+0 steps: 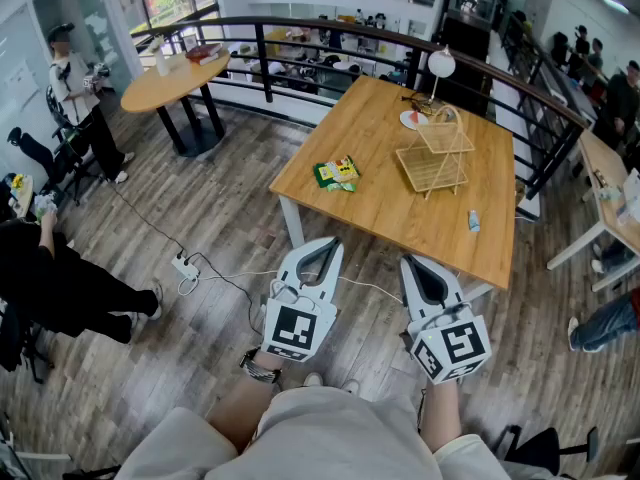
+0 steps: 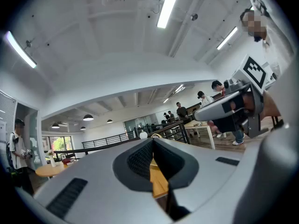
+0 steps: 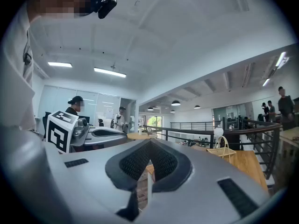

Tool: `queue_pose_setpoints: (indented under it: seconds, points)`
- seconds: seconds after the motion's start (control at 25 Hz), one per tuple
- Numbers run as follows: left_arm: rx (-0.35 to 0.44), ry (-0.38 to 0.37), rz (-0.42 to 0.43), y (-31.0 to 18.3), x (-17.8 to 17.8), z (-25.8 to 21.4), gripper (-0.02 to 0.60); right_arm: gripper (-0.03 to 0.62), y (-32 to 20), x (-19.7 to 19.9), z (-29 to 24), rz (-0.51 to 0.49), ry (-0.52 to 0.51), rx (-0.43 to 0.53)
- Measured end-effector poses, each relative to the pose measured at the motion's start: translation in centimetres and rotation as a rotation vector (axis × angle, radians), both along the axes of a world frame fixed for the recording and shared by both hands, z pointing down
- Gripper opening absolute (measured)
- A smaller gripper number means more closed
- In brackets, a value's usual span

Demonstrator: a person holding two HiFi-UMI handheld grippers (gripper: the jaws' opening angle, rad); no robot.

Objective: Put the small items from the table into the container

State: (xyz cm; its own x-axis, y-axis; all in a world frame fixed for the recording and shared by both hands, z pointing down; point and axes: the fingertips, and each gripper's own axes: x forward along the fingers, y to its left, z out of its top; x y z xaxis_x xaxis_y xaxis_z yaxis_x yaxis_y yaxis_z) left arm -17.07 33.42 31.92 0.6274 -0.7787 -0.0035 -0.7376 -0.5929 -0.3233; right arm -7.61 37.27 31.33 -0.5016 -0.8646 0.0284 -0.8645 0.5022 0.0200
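Small items (image 1: 337, 172) distant, details indistinct

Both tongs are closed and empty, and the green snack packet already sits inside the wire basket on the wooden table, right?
Not quite. The green snack packet is not inside the wire basket. It lies on the wooden table, to the basket's left and apart from it, as the head view shows. The left tongs and right tongs are indeed closed and empty.
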Motion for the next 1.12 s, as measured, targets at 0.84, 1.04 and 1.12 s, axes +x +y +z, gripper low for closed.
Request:
queue_pose_setpoints:
  seconds: [0.84,1.04,1.12]
  points:
    - [-0.028,0.005,-0.079,0.5,5.0,1.4,0.005,0.012,-0.1,4.9,0.2,-0.148,-0.078,0.02]
    - [-0.042,-0.003,-0.096,-1.0,5.3,2.5,0.006,0.012,-1.5,5.5,1.4,-0.172,-0.091,0.001]
    - [-0.044,-0.004,-0.098,-2.0,5.5,2.8,0.006,0.012,-2.3,5.8,1.8,-0.18,-0.09,-0.003]
